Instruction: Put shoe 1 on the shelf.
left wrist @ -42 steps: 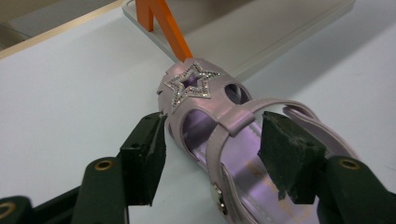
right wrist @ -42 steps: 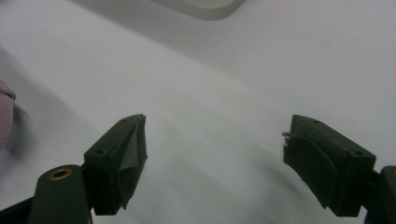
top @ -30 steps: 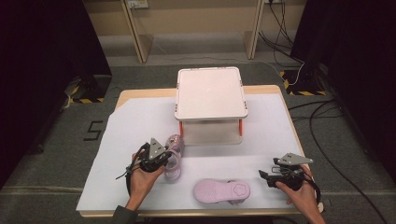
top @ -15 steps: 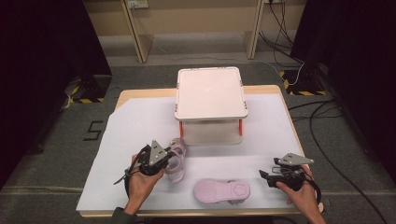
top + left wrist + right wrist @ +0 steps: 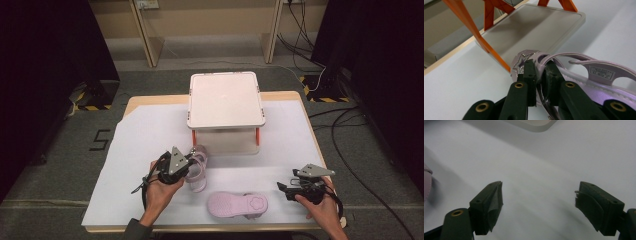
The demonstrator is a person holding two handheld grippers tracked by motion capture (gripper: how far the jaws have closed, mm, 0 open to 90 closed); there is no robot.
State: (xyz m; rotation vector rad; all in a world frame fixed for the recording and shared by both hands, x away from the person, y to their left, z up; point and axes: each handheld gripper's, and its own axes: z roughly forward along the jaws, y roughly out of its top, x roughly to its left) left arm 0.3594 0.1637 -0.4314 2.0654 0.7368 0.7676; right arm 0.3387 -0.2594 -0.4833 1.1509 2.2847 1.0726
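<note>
**White paper on the table, one sandal in our grip**

White paper covers the table, and on it our work is with a pair of lilac sandals. We begin from the first sandal: our left gripper is clamped on its strap, the jaws having just closed the last little way, with the strap pinched between the pads. From the high view this sandal sits at about 7 o'clock from the two-level rack, just beside the rack's front left leg, and it looks slightly tilted in the grip. We cannot tell for sure whether its sole is off the paper.

The left gripper view shows the lower shelf of the rack straight ahead at 12 o'clock, bare, between the orange legs.

The second sandal lies flat near the front edge of the table, at about 4 o'clock from the first, well apart from the rack. Our right gripper rests at 3 o'clock of it, near but not touching, with its jaws standing wide apart and nothing between them.

We judge the work as just begun: one sandal is gripped, none stands on the rack. Left to do, as it seems, is to bring the first sandal onto a shelf, then to take the second one.
</note>
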